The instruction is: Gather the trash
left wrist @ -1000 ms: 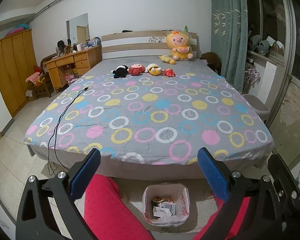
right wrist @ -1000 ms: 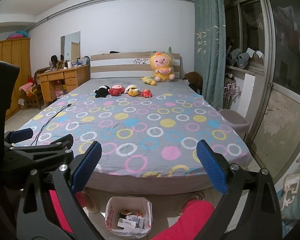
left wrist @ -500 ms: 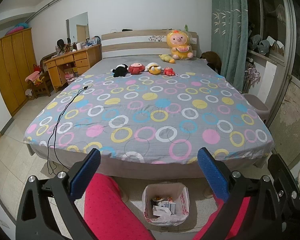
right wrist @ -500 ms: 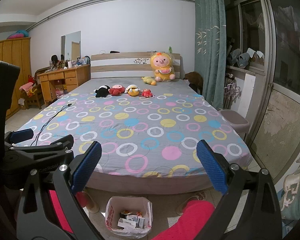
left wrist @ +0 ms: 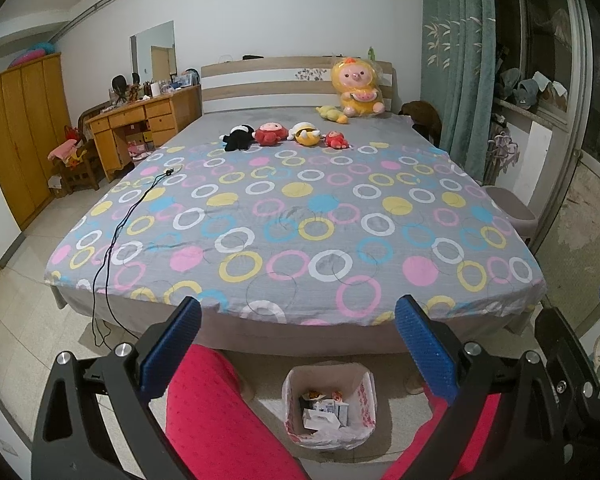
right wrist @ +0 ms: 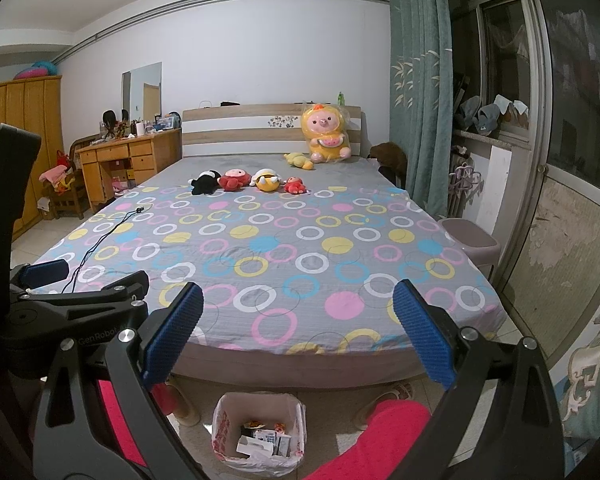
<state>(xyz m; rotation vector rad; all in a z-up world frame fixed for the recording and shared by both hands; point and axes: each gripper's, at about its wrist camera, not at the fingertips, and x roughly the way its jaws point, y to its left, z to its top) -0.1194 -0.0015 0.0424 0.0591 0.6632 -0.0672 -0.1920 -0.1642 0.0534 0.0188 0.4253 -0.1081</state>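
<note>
Holding both tools level, we list the following. Left gripper point(left wrist: 296, 344): blue ribbed pads spread wide, nothing between them. Right gripper point(right wrist: 296, 340): likewise released and empty.

Trash bin point(left wrist: 329, 408): below and between the left gripper's fingers, on the tiled floor at the foot of the bed, flanked by our red-trousered legs point(left wrist: 216, 420). Soft white plastic liner with red print, rim folded outward; small cartons and crumpled paper already inside.

Bed point(left wrist: 292, 216): ahead of both grippers. Smooth grey cotton sheet printed with rings and dots, faintly creased. We see no loose litter on it.

Black cable point(left wrist: 120, 232): thin, limp, ahead and left of the left gripper, trailing off the bed edge to the floor.

Plush toys point(left wrist: 280, 134): far ahead, small, rounded, fuzzy; a large yellow plush point(left wrist: 356, 88) against the wooden headboard.

Judgement: the step in hand is locating trash. We would scan floor and bed edges before reaching, keep the pads parted, and avoid snagging the cable.
</note>
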